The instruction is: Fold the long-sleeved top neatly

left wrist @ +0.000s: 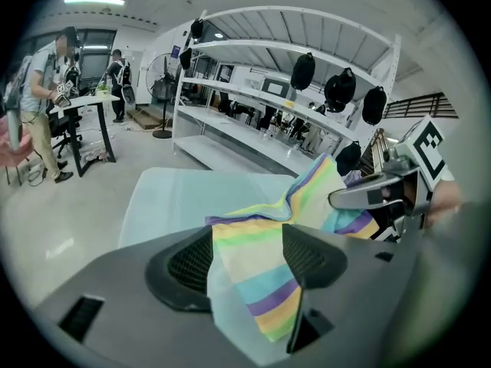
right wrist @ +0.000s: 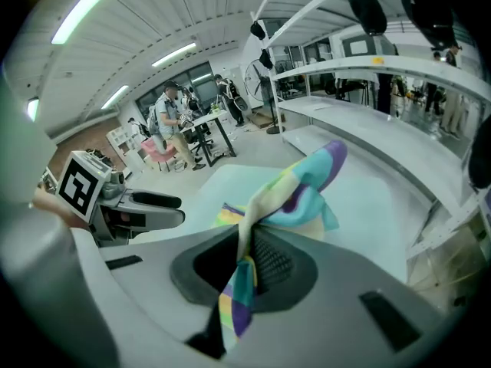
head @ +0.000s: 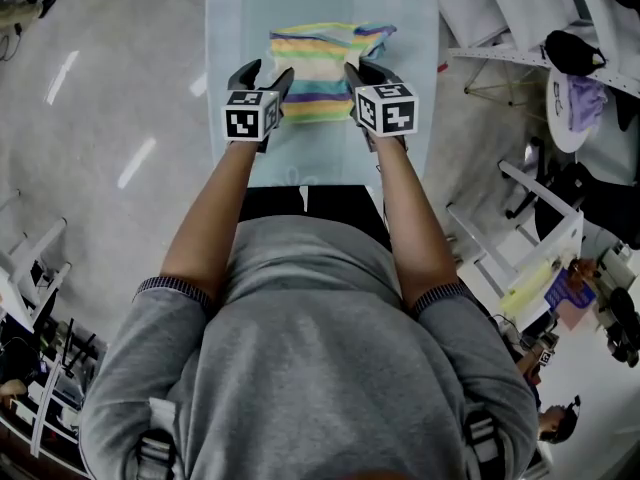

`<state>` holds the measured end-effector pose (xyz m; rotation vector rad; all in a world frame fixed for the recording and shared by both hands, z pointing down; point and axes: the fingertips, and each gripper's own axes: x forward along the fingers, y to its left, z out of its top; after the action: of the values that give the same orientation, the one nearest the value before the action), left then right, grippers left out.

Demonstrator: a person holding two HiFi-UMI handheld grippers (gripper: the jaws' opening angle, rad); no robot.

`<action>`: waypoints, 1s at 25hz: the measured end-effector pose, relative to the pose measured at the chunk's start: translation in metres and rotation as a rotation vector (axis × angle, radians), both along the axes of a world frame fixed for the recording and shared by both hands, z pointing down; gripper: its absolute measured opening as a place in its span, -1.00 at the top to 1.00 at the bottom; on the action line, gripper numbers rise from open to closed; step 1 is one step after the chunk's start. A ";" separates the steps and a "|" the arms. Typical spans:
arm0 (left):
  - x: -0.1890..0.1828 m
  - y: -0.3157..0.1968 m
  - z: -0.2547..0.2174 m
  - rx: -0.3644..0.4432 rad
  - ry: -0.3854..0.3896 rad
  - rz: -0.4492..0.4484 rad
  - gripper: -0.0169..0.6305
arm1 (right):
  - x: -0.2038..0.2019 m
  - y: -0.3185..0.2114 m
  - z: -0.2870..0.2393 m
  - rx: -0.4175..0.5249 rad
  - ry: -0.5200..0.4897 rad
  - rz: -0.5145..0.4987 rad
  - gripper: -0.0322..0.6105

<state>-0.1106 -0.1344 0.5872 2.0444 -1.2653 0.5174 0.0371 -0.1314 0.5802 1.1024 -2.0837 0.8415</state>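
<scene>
Right now we see the long-sleeved top [head: 322, 68], pastel yellow, green, blue and purple stripes, bunched over the pale table [head: 228, 28]. We have the left gripper [head: 265, 74] and right gripper [head: 367, 71] each clamped on its near edge.

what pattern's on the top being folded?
The top has pastel stripes: yellow, green, cream, turquoise and purple. Clearest in the left gripper view.

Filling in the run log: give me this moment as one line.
left gripper: shut on striped top | right gripper: shut on striped top | table: rest of striped top lies on it
</scene>
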 end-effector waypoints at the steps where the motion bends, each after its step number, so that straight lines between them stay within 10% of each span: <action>1: -0.006 0.001 0.001 -0.001 0.000 -0.006 0.00 | -0.010 0.001 0.001 -0.002 -0.001 -0.012 0.77; 16: -0.088 0.032 0.028 -0.058 -0.014 -0.106 0.00 | -0.120 0.001 0.076 -0.073 0.051 -0.104 0.72; 25: -0.114 0.045 0.043 -0.089 -0.016 -0.150 0.00 | -0.171 0.024 0.081 -0.121 -0.057 -0.232 0.07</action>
<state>-0.2251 -0.0891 0.6305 1.8591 -1.3680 0.5113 -0.1335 -0.1078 0.6613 0.7639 -2.1263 0.8798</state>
